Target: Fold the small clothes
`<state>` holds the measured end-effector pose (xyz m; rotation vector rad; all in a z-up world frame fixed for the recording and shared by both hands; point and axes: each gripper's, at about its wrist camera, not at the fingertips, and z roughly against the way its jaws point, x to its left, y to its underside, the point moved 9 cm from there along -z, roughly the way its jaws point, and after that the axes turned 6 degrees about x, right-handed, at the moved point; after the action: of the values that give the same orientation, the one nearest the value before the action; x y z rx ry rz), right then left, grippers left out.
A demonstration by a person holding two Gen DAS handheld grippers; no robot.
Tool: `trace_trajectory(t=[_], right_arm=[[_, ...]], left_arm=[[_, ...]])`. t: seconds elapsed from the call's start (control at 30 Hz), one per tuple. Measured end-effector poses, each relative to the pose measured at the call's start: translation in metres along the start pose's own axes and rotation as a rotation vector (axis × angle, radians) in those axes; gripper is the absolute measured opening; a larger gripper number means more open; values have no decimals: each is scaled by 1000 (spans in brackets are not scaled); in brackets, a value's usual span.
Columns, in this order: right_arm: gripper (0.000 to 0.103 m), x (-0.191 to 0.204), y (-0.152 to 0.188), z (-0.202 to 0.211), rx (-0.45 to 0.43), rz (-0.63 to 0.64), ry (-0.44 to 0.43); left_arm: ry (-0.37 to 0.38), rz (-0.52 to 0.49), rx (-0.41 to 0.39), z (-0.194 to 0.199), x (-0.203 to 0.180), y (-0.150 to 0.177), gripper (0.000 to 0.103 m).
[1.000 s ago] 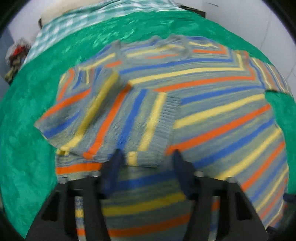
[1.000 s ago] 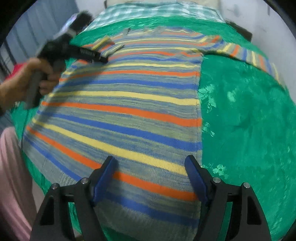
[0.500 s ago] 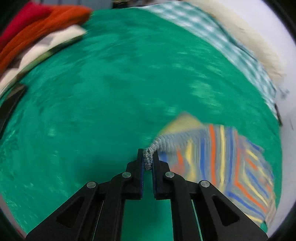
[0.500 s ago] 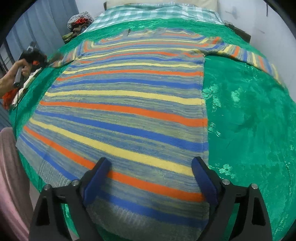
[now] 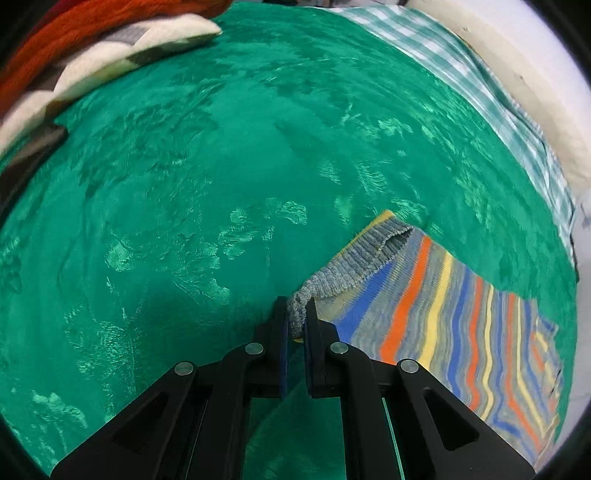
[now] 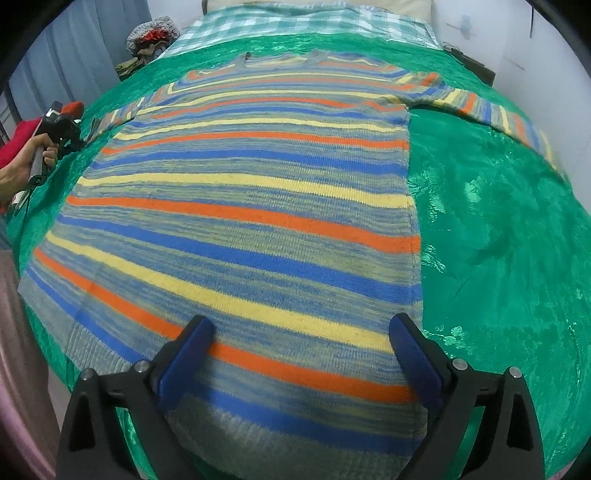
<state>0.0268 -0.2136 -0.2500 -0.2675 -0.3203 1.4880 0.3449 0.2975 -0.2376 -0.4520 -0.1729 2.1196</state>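
Note:
A striped knit sweater (image 6: 251, 221) in blue, orange, yellow and grey lies flat on the green bedspread (image 6: 498, 229). My left gripper (image 5: 295, 317) is shut on the ribbed grey cuff (image 5: 354, 262) of the sweater's left sleeve (image 5: 443, 317), which is stretched out over the bedspread (image 5: 166, 184). In the right wrist view that gripper (image 6: 79, 142) shows at the far left, held by a hand. My right gripper (image 6: 301, 339) is open and empty, hovering over the sweater's hem. The right sleeve (image 6: 495, 114) lies spread out toward the right.
A pile of red, white and grey clothes (image 5: 74, 62) lies at the bedspread's left edge. A green-checked sheet (image 6: 303, 18) covers the far end of the bed. A bundle of cloth (image 6: 151, 37) sits at the far left, by grey curtains.
My left gripper has closed on the left sleeve's cuff, which lay folded over the sweater's body, and pulled the sleeve out to the left. My right gripper has stayed open over the hem.

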Motion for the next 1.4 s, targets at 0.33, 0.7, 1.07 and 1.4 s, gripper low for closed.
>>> trace_trajectory(t=[0.33, 0.7, 1.07, 1.4], right_arm=[[100, -1, 0, -2, -6, -3, 7], [94, -19, 4, 29, -10, -107, -42], [94, 5, -16, 50, -41, -24, -102], [96, 12, 53, 12, 149, -12, 17]], left_arm=[[133, 113, 49, 5, 13, 2, 13], [50, 68, -13, 89, 38, 43, 59], [232, -695, 129, 132, -154, 340, 83], [75, -871, 117, 97, -134, 427, 84]])
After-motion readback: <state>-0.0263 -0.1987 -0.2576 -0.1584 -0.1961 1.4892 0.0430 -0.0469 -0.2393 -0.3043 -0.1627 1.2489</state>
